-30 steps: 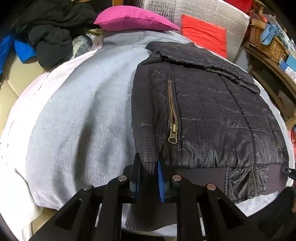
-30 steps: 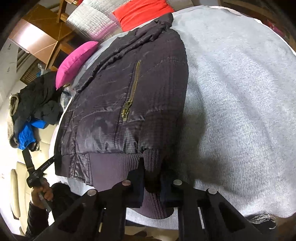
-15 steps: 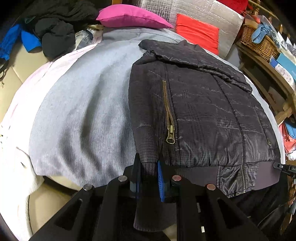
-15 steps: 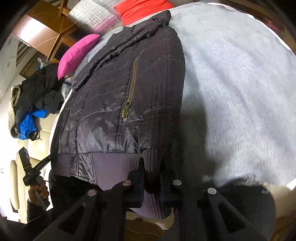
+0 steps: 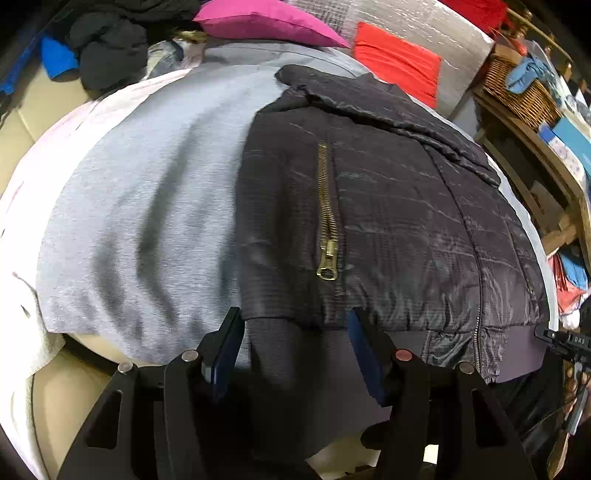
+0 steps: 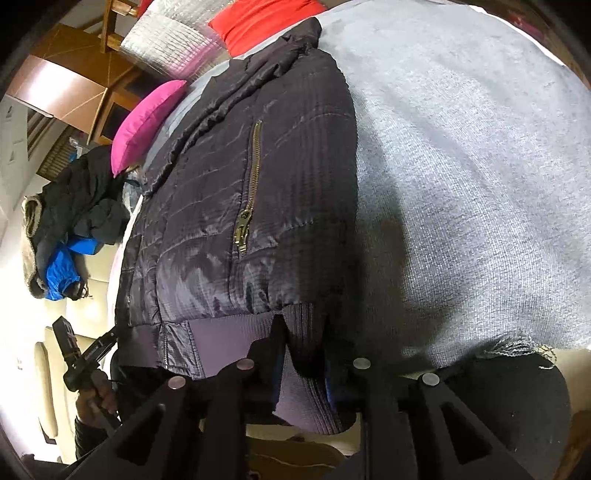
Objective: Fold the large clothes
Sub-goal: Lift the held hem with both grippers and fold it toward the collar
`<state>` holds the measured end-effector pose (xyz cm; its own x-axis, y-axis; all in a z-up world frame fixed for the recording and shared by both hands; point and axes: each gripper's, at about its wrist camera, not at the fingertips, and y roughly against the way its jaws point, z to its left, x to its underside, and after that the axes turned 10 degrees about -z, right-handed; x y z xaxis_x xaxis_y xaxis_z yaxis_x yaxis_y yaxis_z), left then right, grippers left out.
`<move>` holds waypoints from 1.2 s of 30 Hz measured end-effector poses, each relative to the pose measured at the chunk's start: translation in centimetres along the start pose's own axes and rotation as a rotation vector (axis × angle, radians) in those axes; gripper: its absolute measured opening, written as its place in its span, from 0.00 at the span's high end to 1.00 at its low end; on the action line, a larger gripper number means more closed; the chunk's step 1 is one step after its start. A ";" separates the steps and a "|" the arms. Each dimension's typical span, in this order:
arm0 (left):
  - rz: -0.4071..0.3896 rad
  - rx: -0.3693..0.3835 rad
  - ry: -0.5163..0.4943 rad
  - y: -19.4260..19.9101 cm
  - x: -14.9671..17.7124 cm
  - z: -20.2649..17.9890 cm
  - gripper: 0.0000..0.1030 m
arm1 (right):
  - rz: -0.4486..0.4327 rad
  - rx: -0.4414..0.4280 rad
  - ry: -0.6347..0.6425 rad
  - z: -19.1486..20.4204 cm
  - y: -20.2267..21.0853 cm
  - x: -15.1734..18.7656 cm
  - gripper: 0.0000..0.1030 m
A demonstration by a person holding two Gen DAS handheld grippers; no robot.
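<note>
A dark quilted jacket (image 5: 388, 206) with a brass zipper (image 5: 327, 221) lies on a grey blanket (image 5: 147, 192); its ribbed cuff (image 5: 291, 354) hangs off the near edge. My left gripper (image 5: 295, 332) is open, its blue pads on either side of that cuff without pinching it. In the right wrist view the jacket (image 6: 240, 206) fills the middle, and my right gripper (image 6: 304, 354) stands slightly open around the other ribbed cuff (image 6: 306, 373). The left gripper shows at the lower left of that view (image 6: 85, 354).
A pink cushion (image 5: 266, 18), a red cushion (image 5: 399, 62) and a silver padded panel (image 5: 424, 22) lie at the far end. Dark and blue clothes (image 5: 96, 48) are piled at far left. A wicker basket (image 5: 524, 92) sits on a wooden shelf at right.
My left gripper's jaws have opened wide and let go of the cuff. The right gripper's jaws have parted somewhat. Both cameras have pulled back toward the near edge.
</note>
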<state>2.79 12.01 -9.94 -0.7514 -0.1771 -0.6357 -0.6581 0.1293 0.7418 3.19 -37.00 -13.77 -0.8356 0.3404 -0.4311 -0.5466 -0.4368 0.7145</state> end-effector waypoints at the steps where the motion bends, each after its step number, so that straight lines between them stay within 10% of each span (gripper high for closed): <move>1: 0.000 -0.008 -0.015 -0.2 0.0 -0.3 0.41 | 0.001 0.005 0.003 0.0 0.0 0.0 0.77; 6: 0.006 -0.011 -0.008 -0.3 0.1 -0.2 0.41 | -0.001 -0.003 0.007 0.0 -0.1 0.1 0.66; 9: 0.015 -0.038 0.001 -0.4 0.2 0.3 0.61 | 0.001 -0.055 0.029 0.9 -0.2 0.1 0.35; 11: 0.021 -0.041 0.016 -0.5 0.1 0.6 0.73 | -0.001 -0.023 0.062 1.6 -0.4 0.1 0.33; 16: 0.014 -0.032 0.004 -0.1 0.0 0.7 0.82 | 0.003 0.006 -0.001 0.1 -0.8 0.1 0.82; 36: -0.032 0.018 0.024 2.6 -1.3 0.8 0.84 | -0.050 -0.154 -0.058 -0.4 2.6 -0.6 0.90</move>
<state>2.01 13.41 -7.33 -0.7288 -0.2051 -0.6533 -0.6826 0.1412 0.7171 2.27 -38.70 -11.85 -0.8052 0.4101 -0.4285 -0.5929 -0.5394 0.5980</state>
